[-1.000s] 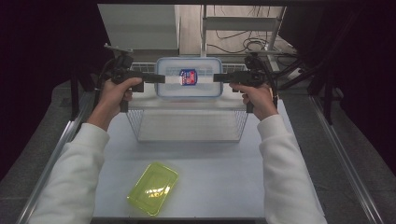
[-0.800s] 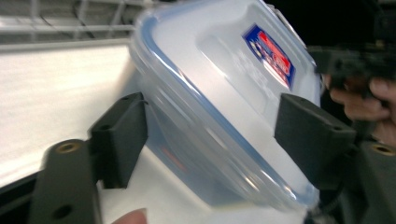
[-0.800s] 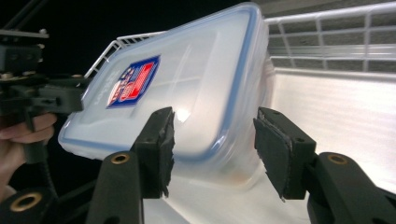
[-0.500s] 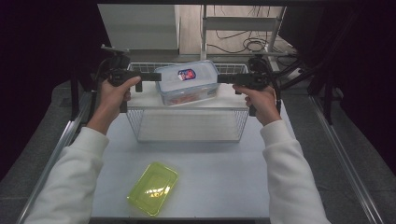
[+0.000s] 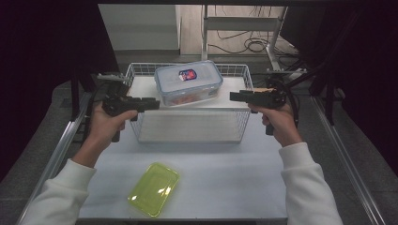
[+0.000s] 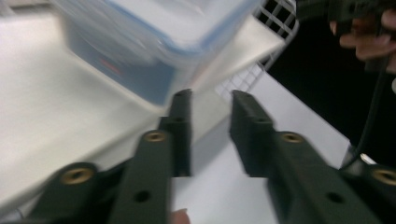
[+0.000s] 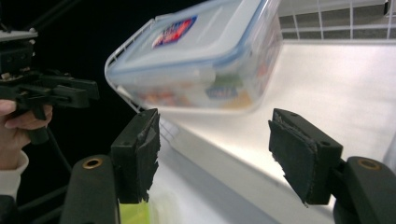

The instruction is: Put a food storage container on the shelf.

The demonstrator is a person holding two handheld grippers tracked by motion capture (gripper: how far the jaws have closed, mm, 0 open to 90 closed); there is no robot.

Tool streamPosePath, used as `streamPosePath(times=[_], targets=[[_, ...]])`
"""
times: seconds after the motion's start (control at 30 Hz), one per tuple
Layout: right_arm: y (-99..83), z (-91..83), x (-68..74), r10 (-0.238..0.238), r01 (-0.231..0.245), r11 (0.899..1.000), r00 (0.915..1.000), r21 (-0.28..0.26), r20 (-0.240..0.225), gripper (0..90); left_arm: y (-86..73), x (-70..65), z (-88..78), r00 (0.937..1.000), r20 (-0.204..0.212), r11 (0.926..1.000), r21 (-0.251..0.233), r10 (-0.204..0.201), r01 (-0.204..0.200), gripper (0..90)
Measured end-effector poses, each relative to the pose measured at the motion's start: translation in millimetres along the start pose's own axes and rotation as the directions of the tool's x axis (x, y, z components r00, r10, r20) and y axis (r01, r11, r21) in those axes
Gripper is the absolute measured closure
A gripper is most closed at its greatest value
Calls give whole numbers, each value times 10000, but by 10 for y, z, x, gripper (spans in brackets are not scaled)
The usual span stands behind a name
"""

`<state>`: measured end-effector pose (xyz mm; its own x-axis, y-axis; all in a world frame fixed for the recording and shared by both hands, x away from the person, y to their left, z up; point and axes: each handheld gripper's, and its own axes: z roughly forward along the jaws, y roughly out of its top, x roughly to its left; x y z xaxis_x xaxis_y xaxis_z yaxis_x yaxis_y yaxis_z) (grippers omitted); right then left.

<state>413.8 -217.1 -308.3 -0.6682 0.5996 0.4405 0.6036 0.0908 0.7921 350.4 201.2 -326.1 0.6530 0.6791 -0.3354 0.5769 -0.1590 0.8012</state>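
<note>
Your box (image 5: 188, 83) sits in the far part of the wire basket (image 5: 237, 126), lid on, turned a little askew, and neither claw touches it. Your left claw (image 5: 152, 104) hangs at the basket's left edge; its jaws have just been closing, with a narrow gap and nothing between them. Your right claw (image 5: 234, 96) is at the right edge, jaws wide apart after opening further, also empty.

Expect the box to be stiff, clear plastic with smooth, fairly slippery walls, and some weight from what is packed inside. If you lift it again, pinch it from both short ends under the lid's rim, where the lip gives the pads something to catch; squeezing the bare walls would likely slide.

The high view gives you the layout: box, basket, and a yellow-green lid (image 5: 154, 188) lying alone on the near worktop (image 5: 225, 183). The right gripper view adds the contents and the label (image 7: 174, 31) on top, plus the worn pads (image 7: 140, 156). The left gripper view is blurred, but shows the box's (image 6: 154, 42) near corner just beyond the jaws.
</note>
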Motion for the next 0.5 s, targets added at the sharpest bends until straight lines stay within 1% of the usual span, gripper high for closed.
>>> streamPosePath(times=[0.07, 0.1, 0.13, 0.17, 0.27, 0.33, 0.4, 0.43, 0.5], targets=[[-64, -10, 16, -165, 165, 9998, 9999, 144, -19, 329, -53, -3, 111, 9998, 204, 9996, 272, 66, -71, 819], [-100, -9, 28, -267, 267, 9994, 9996, 215, -25, 327, -65, -5, 152, 9999, 124, 9992, 394, 92, -97, 860], [-121, -8, 35, -320, 321, 9992, 9995, 230, -21, 326, -78, -7, 205, 9999, 50, 9985, 526, 150, -152, 880], [-149, -3, 38, -405, 406, 9989, 9992, 232, -42, 325, -87, -6, 262, 9998, 94, 9980, 602, 174, -179, 896], [-238, 18, 42, -476, 481, 9984, 9987, 313, -182, 322, -86, 25, 355, 9999, 122, 9984, 570, 32, -39, 900], [-288, 28, 23, -502, 511, 9982, 9984, 312, -265, 322, -76, 64, 388, 10000, 51, 9985, 545, -40, 37, 900], [-332, 29, -2, -406, 418, 9984, 9987, 381, -309, 321, -63, 106, 395, 9998, 44, 9986, 484, -191, 189, 900], [-349, 27, -11, -382, 395, 9984, 9988, 396, -314, 321, -54, 130, 387, 9995, 48, 9988, 381, -307, 305, 900], [-402, 17, -29, -317, 327, 9983, 9993, 473, -222, 319, -38, 163, 368, 9995, -45, 9993, 210, -321, 322, 900]])
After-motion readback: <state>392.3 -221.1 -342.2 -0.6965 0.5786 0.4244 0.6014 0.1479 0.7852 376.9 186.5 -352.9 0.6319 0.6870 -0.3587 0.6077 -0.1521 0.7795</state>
